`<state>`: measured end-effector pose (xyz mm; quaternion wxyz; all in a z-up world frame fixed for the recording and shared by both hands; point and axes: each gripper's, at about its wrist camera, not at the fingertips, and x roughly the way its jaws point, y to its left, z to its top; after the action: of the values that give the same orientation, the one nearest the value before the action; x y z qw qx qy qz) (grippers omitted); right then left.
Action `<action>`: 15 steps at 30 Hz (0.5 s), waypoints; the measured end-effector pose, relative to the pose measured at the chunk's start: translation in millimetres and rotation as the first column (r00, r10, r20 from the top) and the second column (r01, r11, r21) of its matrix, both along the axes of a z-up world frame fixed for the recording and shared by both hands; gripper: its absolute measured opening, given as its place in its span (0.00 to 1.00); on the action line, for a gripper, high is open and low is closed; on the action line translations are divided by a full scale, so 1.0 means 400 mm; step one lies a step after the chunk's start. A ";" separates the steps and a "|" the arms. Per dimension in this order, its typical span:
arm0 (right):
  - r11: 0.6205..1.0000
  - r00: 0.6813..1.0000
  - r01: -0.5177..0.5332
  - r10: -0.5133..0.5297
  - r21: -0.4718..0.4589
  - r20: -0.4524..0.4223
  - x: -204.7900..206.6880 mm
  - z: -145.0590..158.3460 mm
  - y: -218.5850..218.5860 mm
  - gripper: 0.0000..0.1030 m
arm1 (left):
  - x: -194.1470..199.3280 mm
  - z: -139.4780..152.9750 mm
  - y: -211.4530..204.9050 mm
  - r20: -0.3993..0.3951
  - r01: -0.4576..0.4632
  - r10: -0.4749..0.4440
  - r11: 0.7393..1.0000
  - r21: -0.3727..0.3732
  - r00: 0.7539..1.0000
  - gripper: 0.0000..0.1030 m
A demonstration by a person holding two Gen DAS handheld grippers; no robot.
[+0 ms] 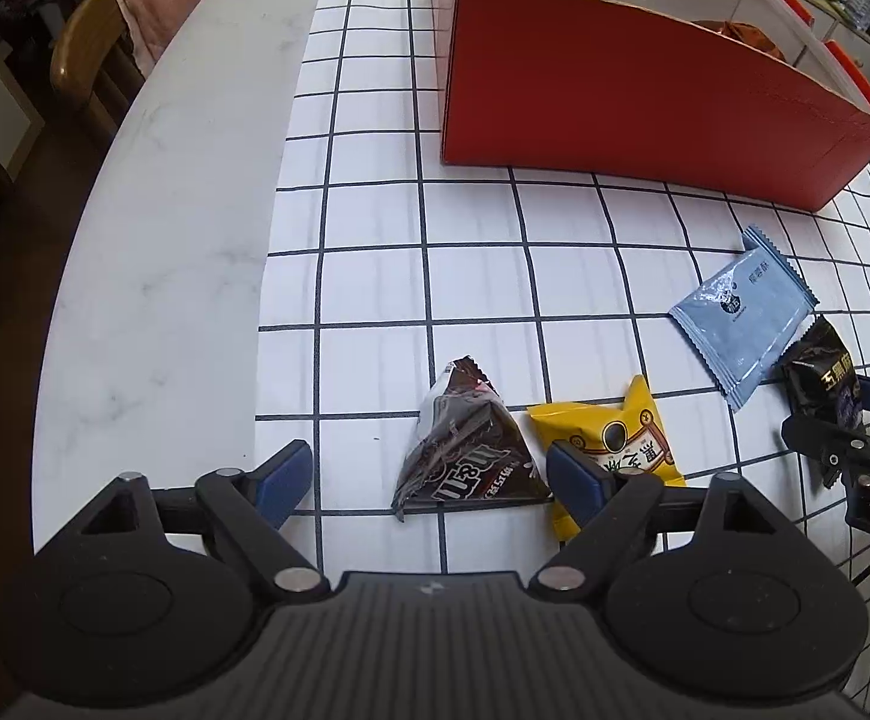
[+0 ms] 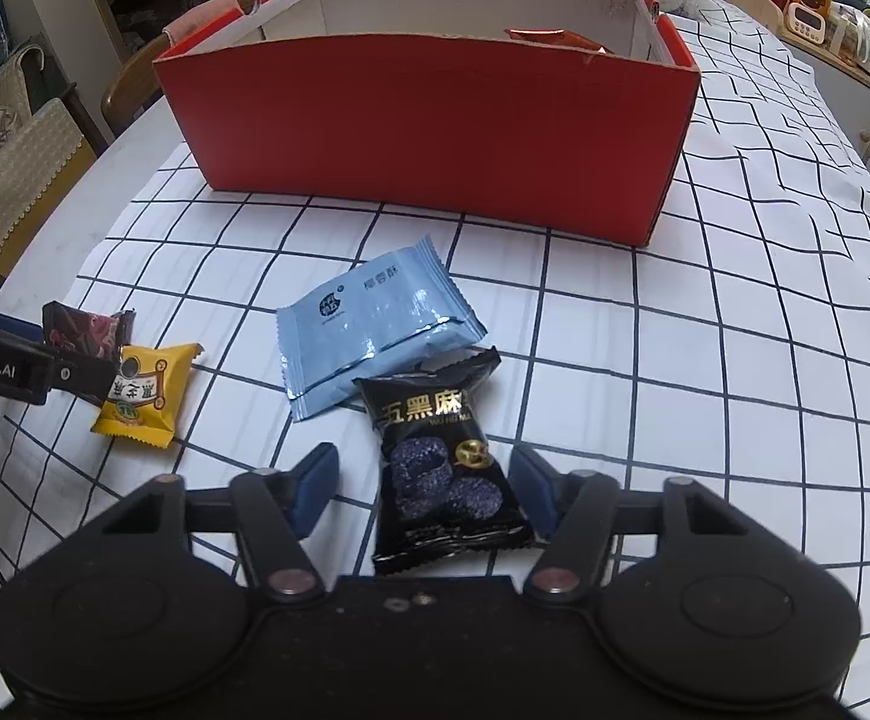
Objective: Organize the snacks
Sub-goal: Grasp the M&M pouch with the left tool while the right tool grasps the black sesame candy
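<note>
Left gripper (image 1: 429,474): we see it spread, the brown triangular packet (image 1: 465,450) between its pads, neither pad touching; the right pad overlaps the yellow packet (image 1: 615,444).
Right gripper (image 2: 423,489): jaws apart around the black packet (image 2: 441,468); the right pad sits at its edge, contact we cannot tell, the left pad stands clear.
Blue packet (image 2: 375,324): flat on the surface, just beyond the black one.
Red box (image 2: 429,138): open, behind the packets, an orange wrapper (image 2: 555,39) inside.
Surface (image 2: 705,360): checked cloth.
</note>
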<state>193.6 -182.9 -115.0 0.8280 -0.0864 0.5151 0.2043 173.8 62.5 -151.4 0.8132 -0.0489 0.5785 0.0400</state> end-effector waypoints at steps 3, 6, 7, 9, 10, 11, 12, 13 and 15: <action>1.000 1.000 -0.003 0.003 0.001 0.006 -0.001 0.001 0.000 0.52 | 0.002 -0.005 0.002 -0.014 0.002 -0.002 1.000 -0.016 1.000 0.65; 1.000 1.000 -0.003 0.004 -0.007 0.013 -0.001 0.002 0.000 0.45 | -0.001 -0.008 0.000 -0.015 0.004 -0.004 1.000 -0.006 1.000 0.57; 1.000 1.000 -0.005 0.005 -0.008 0.016 -0.002 0.003 0.001 0.44 | -0.002 -0.007 -0.001 -0.013 0.006 -0.006 1.000 -0.006 1.000 0.52; 1.000 1.000 -0.005 0.005 -0.006 0.017 -0.004 0.003 0.000 0.41 | -0.002 -0.006 0.003 -0.011 0.002 -0.002 1.000 -0.016 1.000 0.50; 1.000 1.000 -0.006 0.006 -0.004 0.018 -0.005 0.003 0.000 0.40 | -0.003 -0.005 0.006 -0.010 -0.002 0.002 1.000 -0.019 1.000 0.48; 1.000 1.000 -0.006 0.006 -0.002 0.018 -0.006 0.004 0.000 0.39 | -0.002 -0.005 0.006 -0.010 -0.004 0.004 1.000 -0.018 1.000 0.47; 1.000 1.000 -0.005 0.005 0.001 0.017 -0.007 0.004 0.000 0.38 | -0.003 -0.005 0.007 -0.010 -0.005 0.004 1.000 -0.017 1.000 0.47; 1.000 1.000 -0.004 0.004 0.004 0.017 -0.008 0.005 0.000 0.38 | -0.004 -0.005 0.007 -0.009 -0.006 0.005 1.000 -0.018 1.000 0.46; 1.000 1.000 0.000 0.000 0.010 0.015 -0.011 0.007 0.000 0.36 | -0.005 -0.004 0.010 -0.009 -0.010 0.010 1.000 -0.021 1.000 0.45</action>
<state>189.2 -183.0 -112.1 0.8322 -0.0838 0.5078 0.2060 171.8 66.4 -153.2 0.8100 -0.0600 0.5821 0.0382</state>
